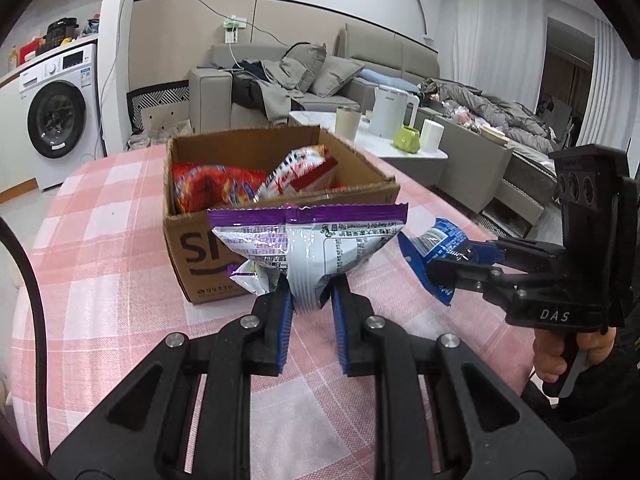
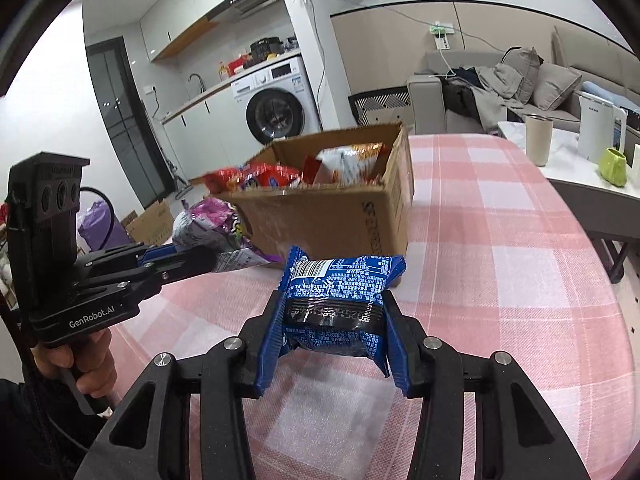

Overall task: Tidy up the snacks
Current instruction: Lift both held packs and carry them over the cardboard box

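My left gripper is shut on a purple and silver snack bag, held above the table just in front of the open cardboard box. The box holds red snack bags. My right gripper is shut on a blue snack packet, also held in front of the box. In the left wrist view the right gripper and blue packet show at the right. In the right wrist view the left gripper and purple bag show at the left.
The table has a pink checked cloth. Behind it stand a white side table with a kettle, a cup and a green object, a grey sofa, and a washing machine.
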The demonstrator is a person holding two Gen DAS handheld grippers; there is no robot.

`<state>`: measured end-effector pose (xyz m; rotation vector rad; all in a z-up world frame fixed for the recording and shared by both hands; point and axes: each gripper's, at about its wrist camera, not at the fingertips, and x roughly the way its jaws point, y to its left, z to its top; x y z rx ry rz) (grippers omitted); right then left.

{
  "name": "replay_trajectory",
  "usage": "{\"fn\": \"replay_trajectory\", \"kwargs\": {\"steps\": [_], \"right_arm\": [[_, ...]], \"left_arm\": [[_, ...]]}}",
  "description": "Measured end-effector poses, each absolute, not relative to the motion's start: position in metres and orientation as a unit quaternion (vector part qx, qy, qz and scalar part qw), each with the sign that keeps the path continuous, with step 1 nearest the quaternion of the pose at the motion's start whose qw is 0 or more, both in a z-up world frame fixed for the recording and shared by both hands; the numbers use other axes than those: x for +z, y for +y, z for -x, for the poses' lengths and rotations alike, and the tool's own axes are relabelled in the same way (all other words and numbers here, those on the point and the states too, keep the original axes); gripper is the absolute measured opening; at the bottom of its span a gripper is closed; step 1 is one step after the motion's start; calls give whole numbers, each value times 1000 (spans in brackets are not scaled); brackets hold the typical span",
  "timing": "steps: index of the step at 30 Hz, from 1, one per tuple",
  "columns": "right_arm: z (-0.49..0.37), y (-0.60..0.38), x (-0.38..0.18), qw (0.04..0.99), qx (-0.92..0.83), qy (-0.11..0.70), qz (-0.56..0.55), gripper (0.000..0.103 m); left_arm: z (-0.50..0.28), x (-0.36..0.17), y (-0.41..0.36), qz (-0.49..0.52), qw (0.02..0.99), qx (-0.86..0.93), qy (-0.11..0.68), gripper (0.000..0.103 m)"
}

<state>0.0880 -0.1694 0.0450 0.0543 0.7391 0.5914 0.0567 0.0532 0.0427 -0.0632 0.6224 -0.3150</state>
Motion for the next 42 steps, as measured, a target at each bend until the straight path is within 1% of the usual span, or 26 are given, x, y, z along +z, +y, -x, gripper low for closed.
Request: {"fn": "replay_trajectory", "kwargs": {"steps": [20, 34, 42], "right_arm": [[-109, -162, 85, 906, 280, 318, -26, 46], [-141, -145, 103, 910, 272, 312, -18, 46], [-160, -134, 106, 913, 260, 314, -7, 46]], "left_arm": [[-37, 103, 83, 45, 956, -129, 259, 15], [-51, 127, 92, 46, 961, -108, 248, 15], [-95, 130, 79, 38, 961, -95, 258, 15]]}}
